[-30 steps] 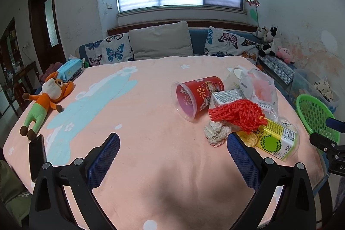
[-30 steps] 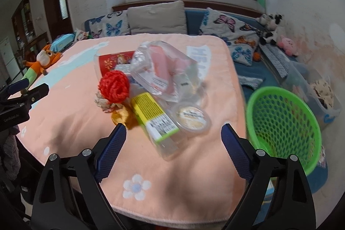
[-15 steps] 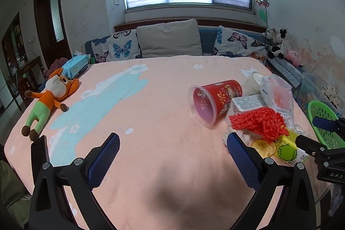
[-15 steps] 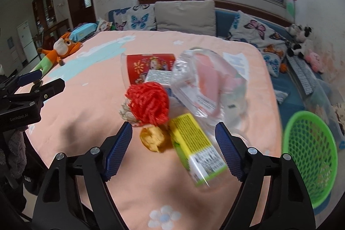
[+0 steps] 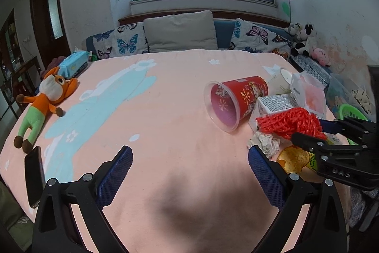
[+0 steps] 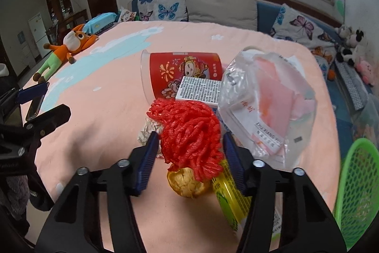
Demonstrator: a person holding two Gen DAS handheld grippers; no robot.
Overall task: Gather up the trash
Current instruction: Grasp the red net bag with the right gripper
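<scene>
The right gripper (image 6: 189, 151) has just been closing its jaws around the red mesh (image 6: 190, 132) – pads right at its sides, though I can't tell if they're actually pressing yet. The mesh sits on top of the trash pile on the pink table (image 6: 113, 96), beside the red cup (image 6: 182, 72) and plastic bag (image 6: 267, 106). The green basket (image 6: 357, 184) is off to the right. The left gripper (image 5: 189, 172) hangs wide apart over bare cloth – nothing in it.

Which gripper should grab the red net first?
Right. The right gripper already straddles the red net, its jaws just closing around it. The left gripper hangs open over bare blanket.
</scene>
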